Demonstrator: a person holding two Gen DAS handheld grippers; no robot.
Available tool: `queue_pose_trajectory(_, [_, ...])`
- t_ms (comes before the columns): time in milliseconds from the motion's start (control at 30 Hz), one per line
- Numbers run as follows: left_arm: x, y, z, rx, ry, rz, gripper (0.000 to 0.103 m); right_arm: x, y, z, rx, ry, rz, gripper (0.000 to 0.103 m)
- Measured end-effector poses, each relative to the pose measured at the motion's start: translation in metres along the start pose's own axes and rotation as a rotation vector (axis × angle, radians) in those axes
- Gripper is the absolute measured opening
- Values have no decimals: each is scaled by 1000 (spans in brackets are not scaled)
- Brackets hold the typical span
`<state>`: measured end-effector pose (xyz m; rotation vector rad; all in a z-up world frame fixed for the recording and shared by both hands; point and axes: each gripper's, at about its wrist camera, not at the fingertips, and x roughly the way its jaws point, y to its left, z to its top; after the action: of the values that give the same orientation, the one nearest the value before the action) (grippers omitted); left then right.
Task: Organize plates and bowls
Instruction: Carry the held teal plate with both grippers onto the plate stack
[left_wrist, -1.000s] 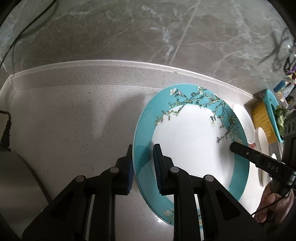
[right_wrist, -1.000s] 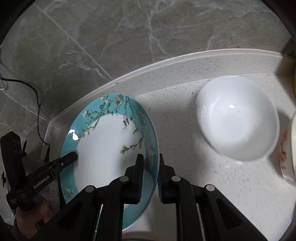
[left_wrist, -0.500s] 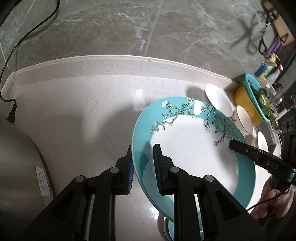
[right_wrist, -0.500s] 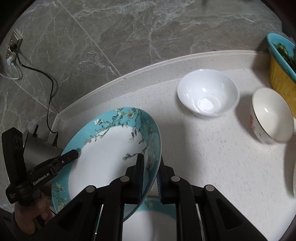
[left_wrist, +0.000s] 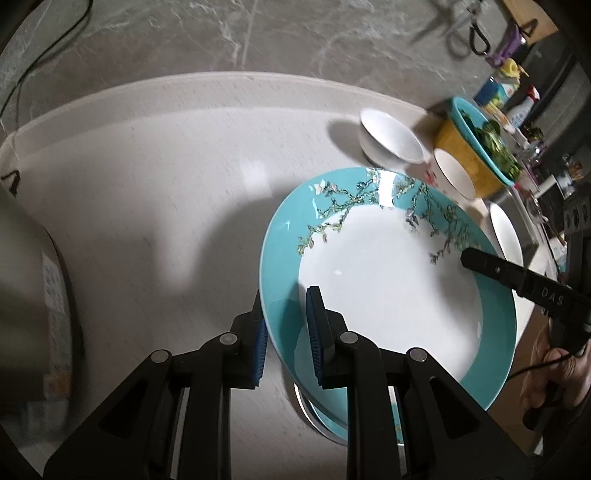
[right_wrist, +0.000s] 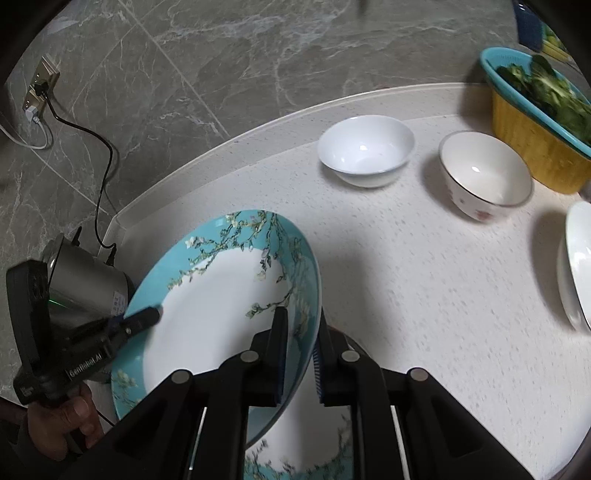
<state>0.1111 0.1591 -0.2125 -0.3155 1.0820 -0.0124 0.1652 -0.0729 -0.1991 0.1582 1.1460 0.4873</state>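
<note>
1. Nearest, the left gripper (left_wrist: 284, 328) is closed on the left rim of a teal blossom-patterned plate (left_wrist: 388, 288), one blue pad above the rim and one below.
2. The opposite rim of the plate is clamped by the right gripper (right_wrist: 299, 358) in the same way; the plate is held tilted above the countertop (right_wrist: 424, 280).
3. Directly beneath it, a second plate (right_wrist: 303, 454) of the same pattern is partly covered by the raised one.
4. To the near left, a grey metal appliance (right_wrist: 85, 284) stands beside the plate's edge, its cord (right_wrist: 103, 184) led to a wall socket.
5. Farther right, a plain white bowl (right_wrist: 365, 147) and a flower-printed bowl (right_wrist: 484, 173) stand apart from each other.
6. At the right edge, a white dish (right_wrist: 576, 258) is cut off by the frame.
7. Farthest right, a yellow-and-teal basket (right_wrist: 532, 147) of greens stands against the marble wall.
</note>
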Motion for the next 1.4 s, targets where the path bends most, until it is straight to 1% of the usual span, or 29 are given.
queue_pose_trajectory(133, [4,-9,-18,22,21,-9,17,-6,-7,-18,0,16,-19,15])
queue_pose_trajectory(333, [13,-20,-41,70,50,-1,17,-7,-15,-47,-3,38,-40,15])
queue_pose_trajectory(400, [16,-22,-48,75,61,-7,17,-7,-18,-53,-4,37,-47,15])
queue_pose_trajectory(667, [31,-27,-64,110,78,14,18,-2,-28,-74,-27,33,-85,15])
queue_pose_trajectory(900, [37,-26,-69,120,75,28,18,4,-29,-82,-52,21,-95,15])
queue_pose_trajectory(1000, [43,-29,-69,125,85,26,18,6,-27,-85,-76,14,-110,16])
queue_pose_trajectory(1167, [49,-25,-74,125,90,25,18,11,-24,-93,-109,23,-127,19])
queue_pose_trajectory(1300, [50,-26,-74,132,87,27,18,11,-20,-95,-147,18,-150,20])
queue_pose_trajectory(1400, [53,-30,-74,155,85,50,20,10,-15,-100,-180,18,-177,22])
